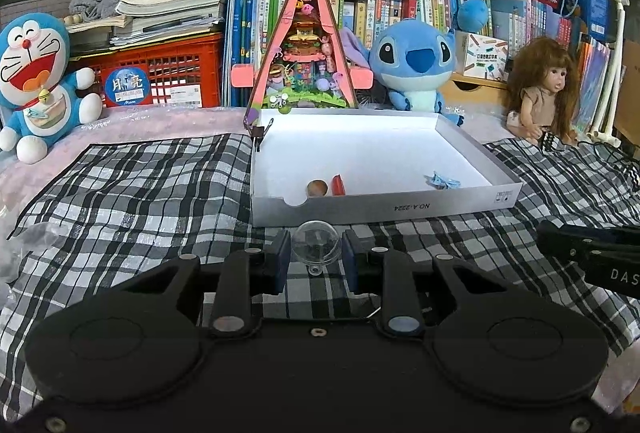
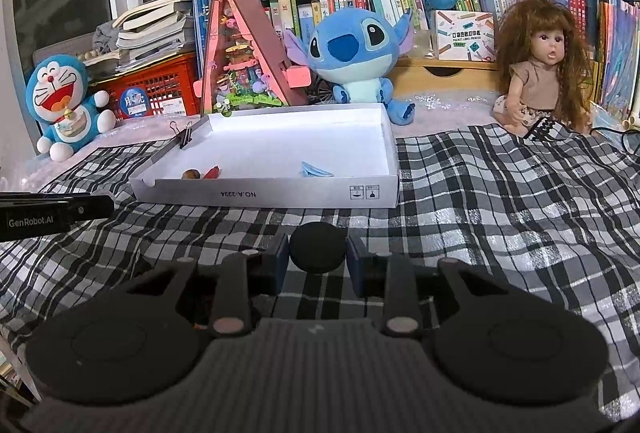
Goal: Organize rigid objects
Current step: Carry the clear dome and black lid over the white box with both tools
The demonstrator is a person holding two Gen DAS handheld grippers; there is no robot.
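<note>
My left gripper (image 1: 316,253) is shut on a clear plastic suction cup (image 1: 316,244), just in front of the white shallow box (image 1: 400,209). My right gripper (image 2: 317,253) is shut on a black round disc (image 2: 317,247), also just short of the box's front wall (image 2: 280,195). Inside the box lie a brown round piece (image 1: 317,188), a red piece (image 1: 338,185) and a blue clip (image 1: 442,180); they also show in the right wrist view: brown piece (image 2: 191,174), red piece (image 2: 212,172), blue clip (image 2: 316,170).
A black binder clip (image 2: 185,137) grips the box's left rim. Behind the box stand a pink triangular toy house (image 1: 306,45), a Stitch plush (image 1: 416,61), a Doraemon plush (image 1: 34,81), a doll (image 2: 540,65), a red crate (image 1: 160,73) and books. A checked cloth (image 1: 140,193) covers the surface.
</note>
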